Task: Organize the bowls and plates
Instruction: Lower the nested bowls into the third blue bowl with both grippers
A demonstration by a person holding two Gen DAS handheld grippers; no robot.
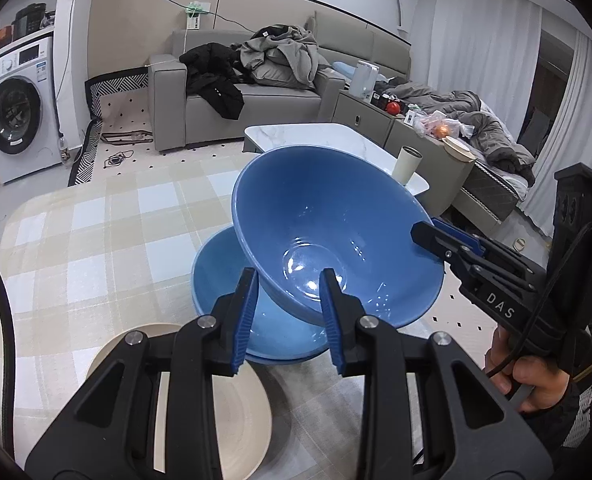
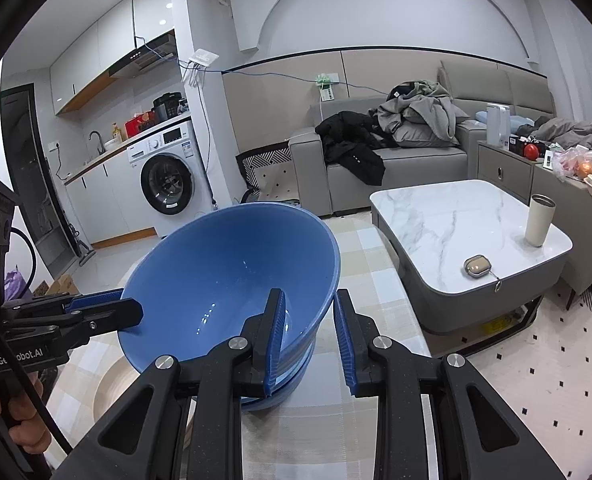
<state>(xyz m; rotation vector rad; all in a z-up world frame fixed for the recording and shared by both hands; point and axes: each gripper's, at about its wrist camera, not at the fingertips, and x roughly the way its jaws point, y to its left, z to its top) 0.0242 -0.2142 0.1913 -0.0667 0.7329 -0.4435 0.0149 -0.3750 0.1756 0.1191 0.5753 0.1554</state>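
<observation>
A blue bowl point(image 1: 320, 220) hangs tilted over a second blue bowl point(image 1: 216, 280) that rests on the checked tablecloth point(image 1: 96, 240). My left gripper point(image 1: 290, 312) is shut on the upper bowl's near rim, one finger inside and one outside. My right gripper point(image 1: 428, 234) clamps the same bowl's rim on the right side. In the right wrist view, the right gripper point(image 2: 310, 336) pinches the upper bowl point(image 2: 224, 264) at its wall, the left gripper point(image 2: 128, 308) bites the rim at the left, and the lower bowl point(image 2: 288, 392) peeks out underneath. A beige plate point(image 1: 232, 420) lies beside the bowls.
A marble coffee table point(image 2: 456, 216) stands beyond the checked table, carrying a cream cup point(image 2: 539, 220) and a small case point(image 2: 475, 266). Behind are a grey sofa point(image 2: 416, 160) with clothes and a washing machine point(image 2: 168, 176). A hand point(image 1: 532, 380) holds the right gripper's handle.
</observation>
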